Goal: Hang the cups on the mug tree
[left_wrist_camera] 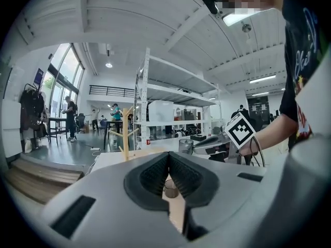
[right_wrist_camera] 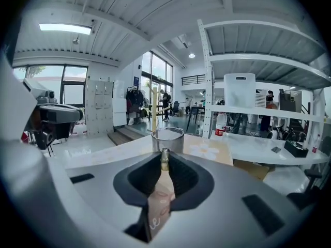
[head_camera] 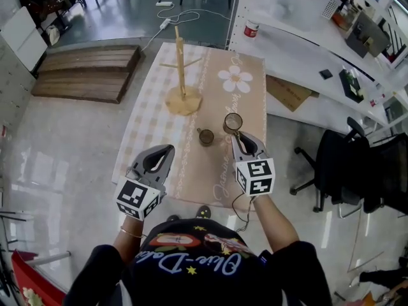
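Right gripper view, nearest first: the right gripper (right_wrist_camera: 165,156) has its jaws drawn in tight on the thin handle (right_wrist_camera: 164,161) of the tall cup (right_wrist_camera: 167,137), which stands upright on the tablecloth (head_camera: 148,116) right at the jaw tips. The left gripper (left_wrist_camera: 168,156) hangs over the near edge of the table with its jaws pressed together and nothing between them. Through the gap below its tips the small cup (left_wrist_camera: 170,188) shows, sitting on the cloth just beside the tall one and a little to its left. Both cups are on the table; neither is on a peg yet.

Farther back, well apart from the cups, the mug tree (head_camera: 181,69) stands upright on its round wooden base, its pegs bare. Behind it are the floor, a wooden platform and white shelving.

My reading is that the lift of the tall cup is the step in hand. The hold is on a slim handle only, so the cup may swing or twist between the jaws once its weight leaves the table, and could slip out. A careless lift might also knock the small cup, since it is so close. At the tree, pushing the handle onto a peg too hard or off-line could tip the stand.
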A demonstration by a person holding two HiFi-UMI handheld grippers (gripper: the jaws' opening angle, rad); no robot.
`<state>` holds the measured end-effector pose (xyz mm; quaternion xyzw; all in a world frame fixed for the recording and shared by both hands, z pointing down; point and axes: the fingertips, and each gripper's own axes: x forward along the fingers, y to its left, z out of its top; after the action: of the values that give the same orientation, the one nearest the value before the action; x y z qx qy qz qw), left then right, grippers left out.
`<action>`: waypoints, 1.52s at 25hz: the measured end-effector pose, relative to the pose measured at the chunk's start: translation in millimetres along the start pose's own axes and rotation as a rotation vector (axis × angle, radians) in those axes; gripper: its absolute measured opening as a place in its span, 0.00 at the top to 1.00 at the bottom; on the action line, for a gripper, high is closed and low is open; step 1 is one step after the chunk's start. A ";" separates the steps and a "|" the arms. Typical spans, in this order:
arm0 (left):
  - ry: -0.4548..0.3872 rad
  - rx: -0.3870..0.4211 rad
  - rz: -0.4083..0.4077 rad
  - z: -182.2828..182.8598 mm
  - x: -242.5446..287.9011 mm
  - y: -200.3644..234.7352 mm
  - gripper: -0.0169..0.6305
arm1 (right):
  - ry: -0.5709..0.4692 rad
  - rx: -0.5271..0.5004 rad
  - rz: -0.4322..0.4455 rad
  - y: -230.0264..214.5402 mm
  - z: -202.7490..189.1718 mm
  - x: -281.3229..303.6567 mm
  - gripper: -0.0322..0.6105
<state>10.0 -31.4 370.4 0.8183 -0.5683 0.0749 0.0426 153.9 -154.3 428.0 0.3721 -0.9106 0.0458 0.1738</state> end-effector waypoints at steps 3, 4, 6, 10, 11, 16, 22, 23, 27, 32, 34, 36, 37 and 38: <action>-0.002 0.005 0.015 3.0 1.3 -0.1 0.96 | -0.011 0.006 0.022 1.0 3.7 2.4 0.87; -0.002 0.007 0.020 4.2 1.3 -0.3 0.96 | -0.014 0.007 0.030 1.5 4.9 2.8 0.87; -0.002 0.008 0.034 6.5 1.2 0.0 0.96 | -0.022 0.006 0.046 2.4 7.8 3.5 0.87; 0.000 0.012 0.063 8.7 2.6 0.9 0.96 | -0.041 0.003 0.080 4.8 13.1 5.7 0.87; 0.001 0.015 0.067 9.2 3.7 0.1 0.96 | -0.045 0.003 0.089 5.2 13.8 5.9 0.87; 0.002 0.021 0.076 11.1 8.1 -7.6 0.96 | -0.054 -0.001 0.127 7.0 12.9 4.8 0.87; 0.002 0.026 0.090 12.0 6.5 -9.0 0.96 | -0.071 0.003 0.156 12.1 17.9 5.0 0.87; 0.003 0.023 0.094 11.3 5.7 -7.5 0.96 | -0.072 0.004 0.159 13.2 18.4 5.2 0.87; 0.008 0.019 0.095 9.1 7.5 0.1 0.96 | -0.074 0.006 0.166 18.2 20.8 7.4 0.87; 0.000 0.036 0.063 14.5 21.6 9.3 0.96 | -0.079 0.010 0.164 22.4 27.0 13.8 0.87; 0.001 0.041 0.045 16.6 27.8 11.6 0.96 | -0.083 0.019 0.162 23.7 29.8 14.7 0.87; 0.002 0.046 0.028 19.1 33.2 14.2 0.96 | -0.090 0.022 0.161 24.3 34.2 17.1 0.87; 0.003 0.047 0.022 20.0 35.3 16.2 0.96 | -0.093 0.023 0.160 24.7 36.5 19.0 0.87; 0.004 0.047 0.019 20.6 37.1 18.7 0.96 | -0.095 0.024 0.160 25.4 38.3 20.8 0.87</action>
<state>6.7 -75.4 356.2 0.8136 -0.5739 0.0905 0.0237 111.7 -158.0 400.6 0.3020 -0.9440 0.0528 0.1218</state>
